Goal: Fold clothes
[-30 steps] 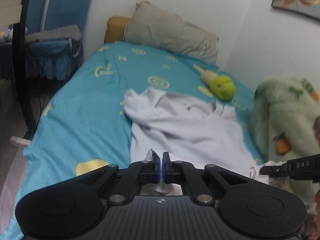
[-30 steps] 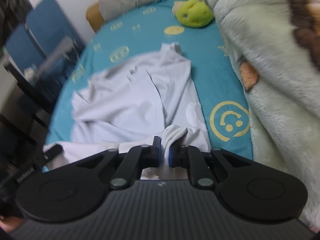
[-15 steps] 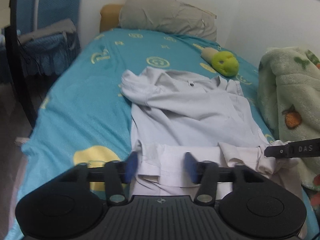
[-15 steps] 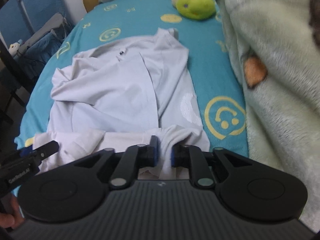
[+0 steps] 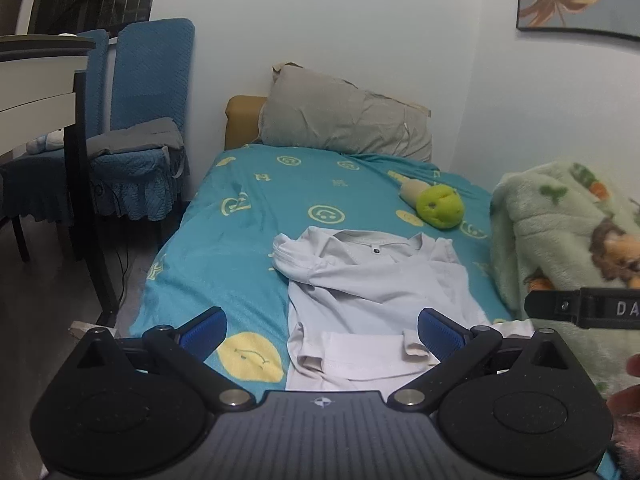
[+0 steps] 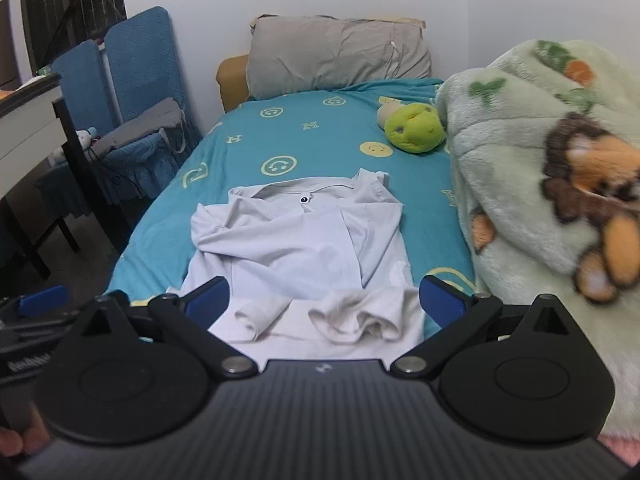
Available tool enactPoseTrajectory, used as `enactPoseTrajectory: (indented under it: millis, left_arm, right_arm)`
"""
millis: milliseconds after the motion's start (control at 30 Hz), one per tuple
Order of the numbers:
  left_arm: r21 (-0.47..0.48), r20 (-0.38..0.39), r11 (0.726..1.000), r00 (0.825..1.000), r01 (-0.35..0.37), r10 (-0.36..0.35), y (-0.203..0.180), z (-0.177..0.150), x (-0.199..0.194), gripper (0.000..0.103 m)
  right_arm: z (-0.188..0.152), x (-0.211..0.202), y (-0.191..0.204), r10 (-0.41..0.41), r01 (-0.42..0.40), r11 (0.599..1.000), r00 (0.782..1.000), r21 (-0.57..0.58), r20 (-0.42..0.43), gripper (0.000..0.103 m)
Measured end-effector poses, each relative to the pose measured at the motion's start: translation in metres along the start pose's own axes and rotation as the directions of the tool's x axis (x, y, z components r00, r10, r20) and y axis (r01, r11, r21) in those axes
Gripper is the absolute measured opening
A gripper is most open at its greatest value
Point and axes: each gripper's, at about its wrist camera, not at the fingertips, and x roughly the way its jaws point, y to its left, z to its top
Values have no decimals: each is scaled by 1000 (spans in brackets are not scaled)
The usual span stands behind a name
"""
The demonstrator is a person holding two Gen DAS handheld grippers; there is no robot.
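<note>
A pale grey T-shirt (image 5: pixel 376 292) lies on the teal bed (image 5: pixel 256 216), collar toward the pillow, both sleeves folded inward and the bottom hem turned up in a loose band. It also shows in the right wrist view (image 6: pixel 304 248). My left gripper (image 5: pixel 322 330) is open and empty, held above the near hem. My right gripper (image 6: pixel 324 300) is open and empty, also over the near hem. The tip of the right gripper (image 5: pixel 584 310) shows at the right edge of the left wrist view.
A green plush toy (image 6: pixel 414 128) and a grey pillow (image 6: pixel 340 54) lie at the head of the bed. A fluffy green blanket (image 6: pixel 540 184) is heaped along the right side. Blue chairs (image 5: pixel 136 128) and a table (image 5: pixel 36 80) stand left of the bed.
Both grippers were shut on the shirt's bottom hem a second ago. They have opened, let the hem drop on the shirt, and pulled back and up.
</note>
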Motion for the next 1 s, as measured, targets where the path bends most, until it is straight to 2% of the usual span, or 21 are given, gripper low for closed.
enactPoseTrajectory:
  millis: [133,233,300,433,533,600,633,800,900,1000]
  left_arm:
    - [-46,-47,998,998,35,-37,-2,-5,-26,103]
    - [-125,-122,989,988,80,-95,1,-20,-35,103]
    - [-192,-186,975,971,114,-151,7,-34,-33,102]
    - [-332,-292,934,927,132,-235,17,-52,-13,101]
    - [-438,-351,893,895,104,-276,29,-65,12,101]
    - [-476,-367,875,884,88,-289,35,-74,23,100]
    - [-496,-369,864,881,82,-296,38,-78,28,100]
    - [-583,-316,809,895,79,-315,51,-80,31,99]
    - [-610,-296,790,906,64,-302,56,-79,30,90]
    - [-629,-294,776,909,49,-296,60,-80,29,83]
  right_arm:
    - [-9,-24,1,-6,6,1000,1000,11,15,103]
    - [-15,-38,1,-1,0,1000,1000,19,25,103]
    - [-18,-45,3,-1,1,1000,999,20,32,103]
    - [-19,-54,2,-30,29,999,998,29,59,103]
    - [-18,-57,-1,-46,43,998,997,43,70,103]
    - [-18,-56,-5,-46,42,997,997,60,66,103]
    - [-17,-56,-6,-47,42,997,997,67,64,103]
    - [-18,-57,-6,-70,65,995,995,70,76,103]
    - [-17,-58,-8,-75,69,994,994,81,79,103]
    - [-17,-58,-10,-77,70,994,994,87,77,103]
